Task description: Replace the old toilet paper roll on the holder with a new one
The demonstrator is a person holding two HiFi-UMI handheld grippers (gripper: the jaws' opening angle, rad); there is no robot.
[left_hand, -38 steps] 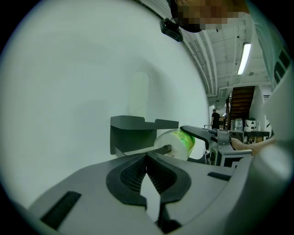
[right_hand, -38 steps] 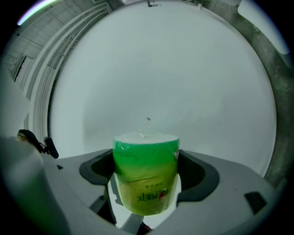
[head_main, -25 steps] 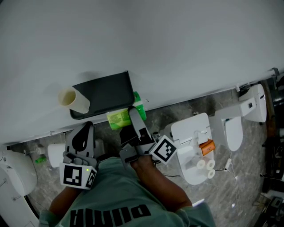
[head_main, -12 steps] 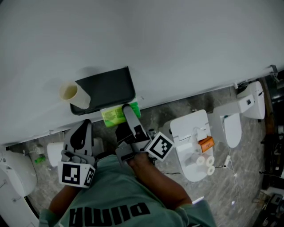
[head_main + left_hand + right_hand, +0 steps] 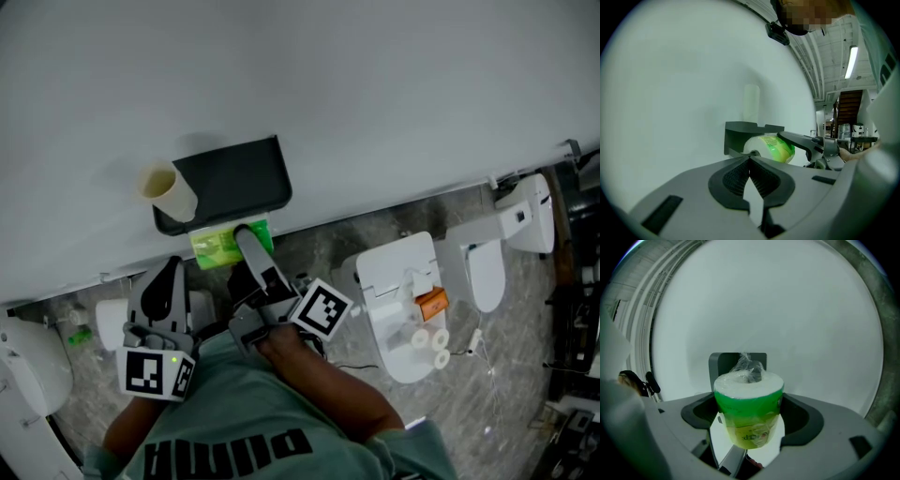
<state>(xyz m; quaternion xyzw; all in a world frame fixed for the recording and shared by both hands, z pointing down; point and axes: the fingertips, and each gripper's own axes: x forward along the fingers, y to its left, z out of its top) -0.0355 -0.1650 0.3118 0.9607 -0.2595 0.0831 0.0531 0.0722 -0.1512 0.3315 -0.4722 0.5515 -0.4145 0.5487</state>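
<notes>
Left hand-held gripper [image 5: 749, 161] pressed together on nothing, held low. Pale tube [image 5: 169, 192], apparently the old roll, standing at the left end of the dark holder [image 5: 234, 178]. Green-wrapped new roll [image 5: 749, 401] pinched in right hand-held gripper [image 5: 253, 253], just before the holder. Unwrapping and mounting seemingly not yet done.

Your right gripper [image 5: 749, 418] was positioned just below the holder [image 5: 234, 178], forearm extended from your torso, jaws clamped on either side of the wrapped roll [image 5: 216, 248]. Your left gripper [image 5: 167, 286] sat lower and to the left of the holder, apart from it. Its jaws were closed together with nothing between them, and the wrist was held close to your chest.
</notes>
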